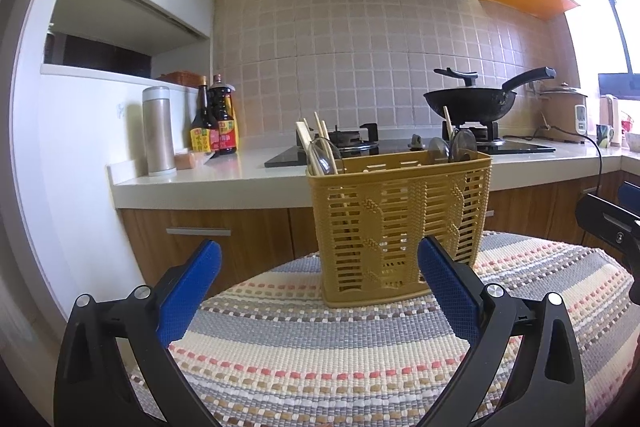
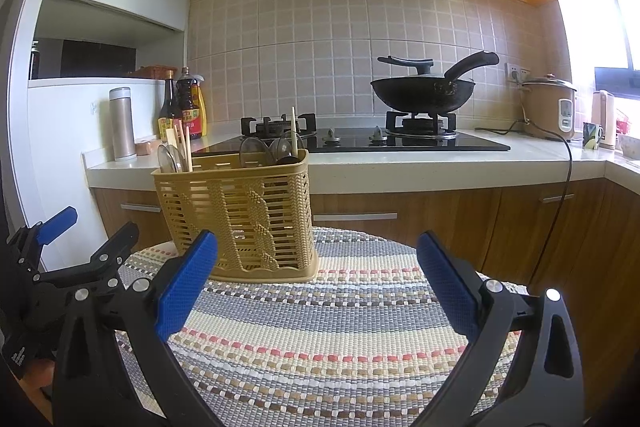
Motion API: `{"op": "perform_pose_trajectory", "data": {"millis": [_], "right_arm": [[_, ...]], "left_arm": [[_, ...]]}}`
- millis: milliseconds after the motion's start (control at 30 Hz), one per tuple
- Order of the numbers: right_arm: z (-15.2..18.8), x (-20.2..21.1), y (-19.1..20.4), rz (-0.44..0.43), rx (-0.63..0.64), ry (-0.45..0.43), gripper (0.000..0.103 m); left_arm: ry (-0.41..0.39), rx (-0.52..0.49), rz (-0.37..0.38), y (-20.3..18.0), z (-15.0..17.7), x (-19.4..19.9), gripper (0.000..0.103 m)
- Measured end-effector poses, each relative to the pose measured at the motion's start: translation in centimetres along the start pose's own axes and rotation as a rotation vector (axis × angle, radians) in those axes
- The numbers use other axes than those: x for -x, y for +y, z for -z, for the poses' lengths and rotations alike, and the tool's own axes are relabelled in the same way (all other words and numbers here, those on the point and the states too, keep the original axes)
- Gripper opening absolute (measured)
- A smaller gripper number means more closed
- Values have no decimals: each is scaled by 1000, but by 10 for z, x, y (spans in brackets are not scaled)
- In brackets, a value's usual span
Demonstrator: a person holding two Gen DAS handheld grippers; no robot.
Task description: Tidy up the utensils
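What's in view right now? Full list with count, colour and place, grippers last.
Basket: one, tan, on mat.
Chopsticks: several, pale wood, upright in basket, most at its left end.
Spoons: a few, clear grey, in basket.
Mat: one, striped, foreground.
Wok: one, black, lidded, right burner.
Bottles: at least two, dark, counter left.
Flask: one, steel, counter left.
Rice cooker: one, brown, counter right.
Left gripper: open, empty, before basket.
Right gripper: open, empty, right of basket.

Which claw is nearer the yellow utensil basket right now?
Left. The left claw faces the utensil basket almost head-on, its right finger overlapping the basket's lower corner. The right claw sits off to the basket's right, open and empty.
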State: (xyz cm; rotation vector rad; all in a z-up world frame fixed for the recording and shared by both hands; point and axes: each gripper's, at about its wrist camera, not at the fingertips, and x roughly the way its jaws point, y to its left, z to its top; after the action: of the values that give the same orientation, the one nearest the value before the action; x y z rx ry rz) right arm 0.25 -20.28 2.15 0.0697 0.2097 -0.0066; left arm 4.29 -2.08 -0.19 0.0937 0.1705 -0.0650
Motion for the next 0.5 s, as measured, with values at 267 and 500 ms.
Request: {"op": "perform_pose_trajectory", "data": {"millis": [267, 500], "right_arm": [[0, -2, 0, 5, 3, 6, 95], [0, -2, 1, 9, 5, 7, 95]], "left_arm": [[8, -15, 13, -3, 1, -1, 95], [6, -14, 13, -3, 0, -1, 95]]}}
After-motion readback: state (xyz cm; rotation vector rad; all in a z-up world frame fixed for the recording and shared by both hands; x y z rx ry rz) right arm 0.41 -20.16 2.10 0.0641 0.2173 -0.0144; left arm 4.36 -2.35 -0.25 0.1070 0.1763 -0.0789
